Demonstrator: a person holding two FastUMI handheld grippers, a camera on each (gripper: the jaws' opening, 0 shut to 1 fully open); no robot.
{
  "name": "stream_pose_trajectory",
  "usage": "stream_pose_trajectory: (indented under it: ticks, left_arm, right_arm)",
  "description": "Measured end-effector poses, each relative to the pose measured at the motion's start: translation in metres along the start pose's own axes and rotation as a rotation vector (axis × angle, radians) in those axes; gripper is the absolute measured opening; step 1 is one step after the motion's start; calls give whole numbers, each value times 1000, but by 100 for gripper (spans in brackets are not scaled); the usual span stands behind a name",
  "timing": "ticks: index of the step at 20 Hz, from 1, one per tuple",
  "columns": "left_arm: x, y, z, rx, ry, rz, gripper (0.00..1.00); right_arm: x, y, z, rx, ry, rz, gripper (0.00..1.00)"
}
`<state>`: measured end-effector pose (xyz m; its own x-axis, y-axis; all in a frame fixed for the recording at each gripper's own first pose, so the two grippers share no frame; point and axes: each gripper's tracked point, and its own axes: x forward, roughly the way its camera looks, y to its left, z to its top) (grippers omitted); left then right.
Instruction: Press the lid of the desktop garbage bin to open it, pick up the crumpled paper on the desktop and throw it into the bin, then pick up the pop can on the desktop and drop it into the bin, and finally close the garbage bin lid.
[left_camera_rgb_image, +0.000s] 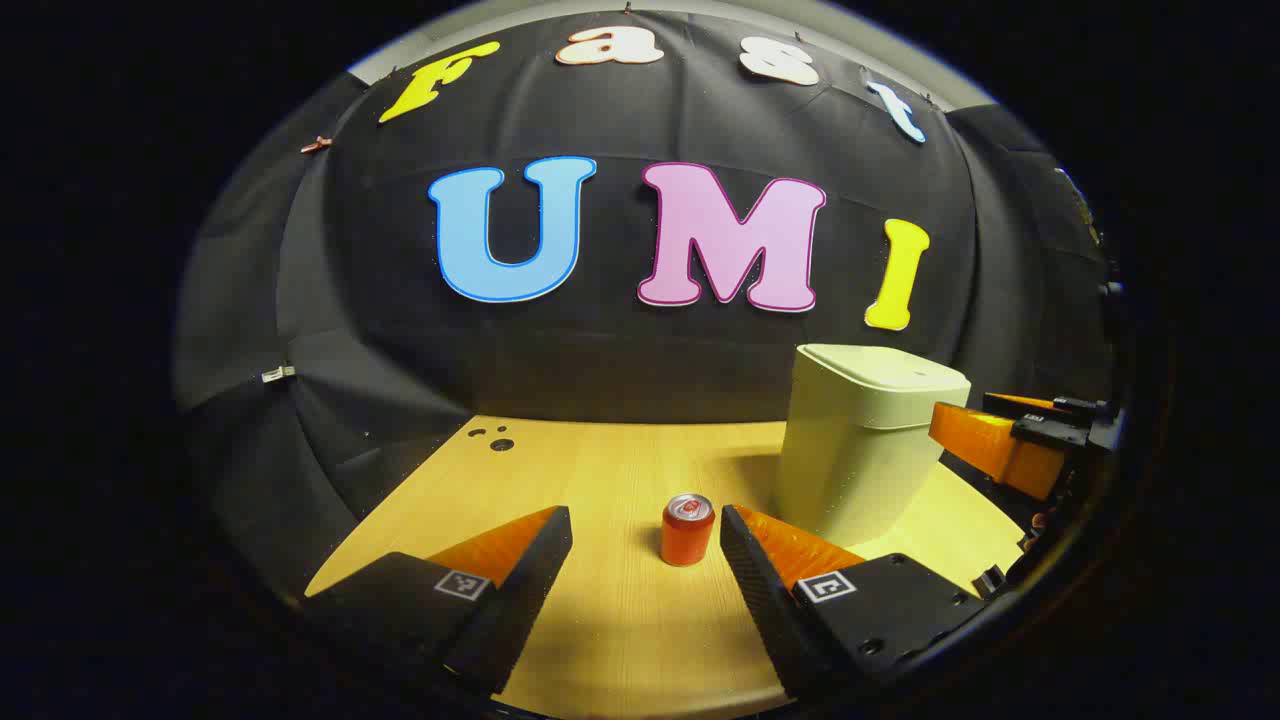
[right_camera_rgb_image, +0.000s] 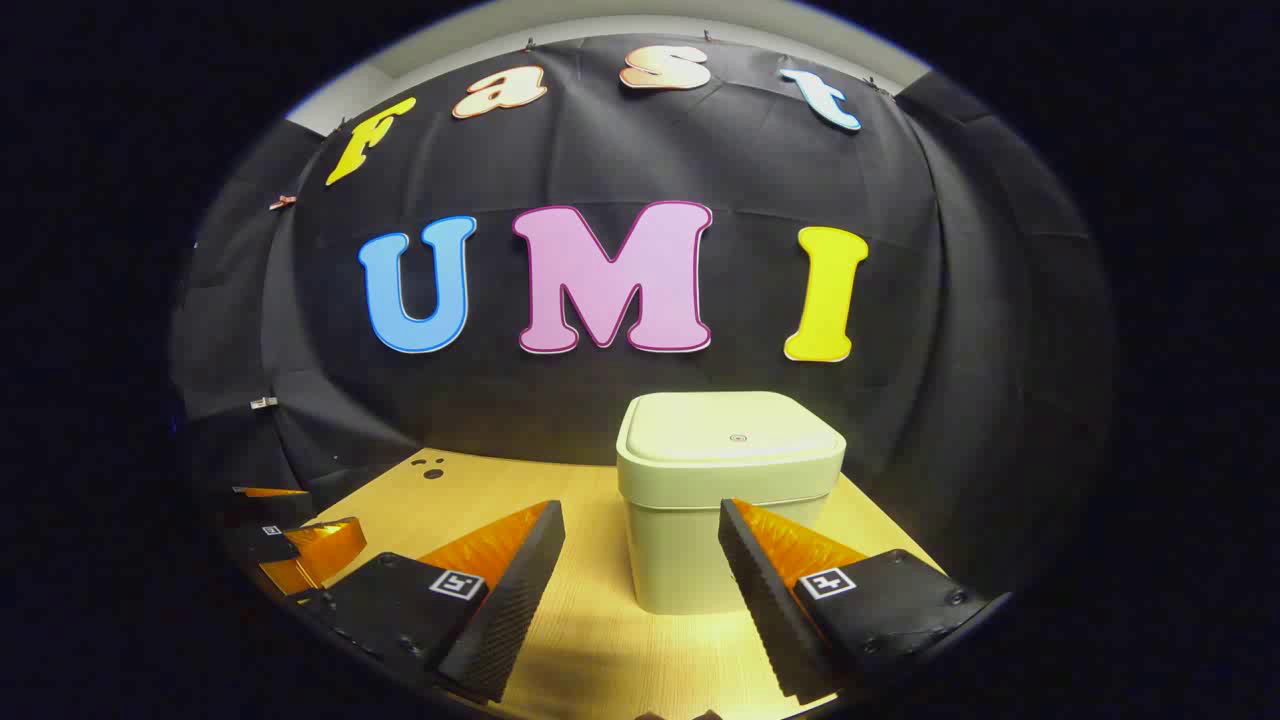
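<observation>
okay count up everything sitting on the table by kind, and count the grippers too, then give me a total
Pop can: 1
Garbage bin, lid shut: 1
Grippers: 2, the left gripper and the right gripper, both open
Total: 4

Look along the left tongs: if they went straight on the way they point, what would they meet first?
Most likely the red pop can, standing upright on the wooden desktop between the open left tongs, slightly right of centre; how far off is unclear.

Open tabletop (left_camera_rgb_image: 600, 470) left of bin (left_camera_rgb_image: 870, 440)
</observation>
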<state>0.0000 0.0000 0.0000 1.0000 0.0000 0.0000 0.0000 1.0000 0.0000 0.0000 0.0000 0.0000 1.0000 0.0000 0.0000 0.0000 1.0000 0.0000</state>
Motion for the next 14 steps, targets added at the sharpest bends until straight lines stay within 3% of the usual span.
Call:
stream_pose_trajectory:
  ticks: [14]
  left_arm:
    - [2, -2, -2, 26, 3, 20, 95]
  right_arm:
    - [11, -10, -9, 39, 35, -10, 98]
